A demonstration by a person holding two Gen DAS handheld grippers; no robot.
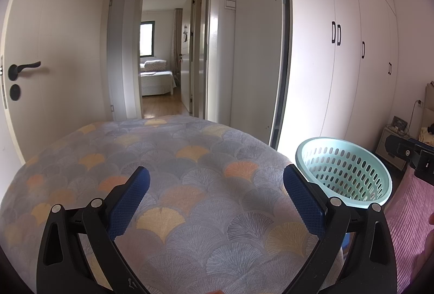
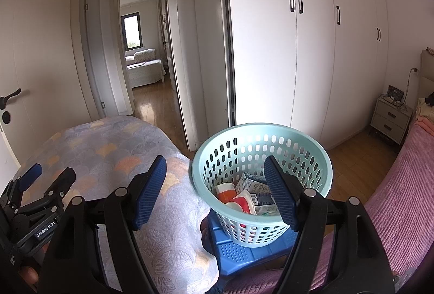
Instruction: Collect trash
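A pale green perforated basket stands on a blue plastic stool between two beds; it also shows in the left wrist view. Inside lie several pieces of trash: an orange-and-white packet and small printed cartons. My right gripper is open and empty, just above the basket's near rim and the bed edge. My left gripper is open and empty above the patterned bedspread, left of the basket; it also shows at the lower left of the right wrist view.
A pink bedspread lies at the right. White wardrobe doors line the far wall, with a bedside cabinet at the right. An open doorway leads over wooden floor to another room. A white door stands at the left.
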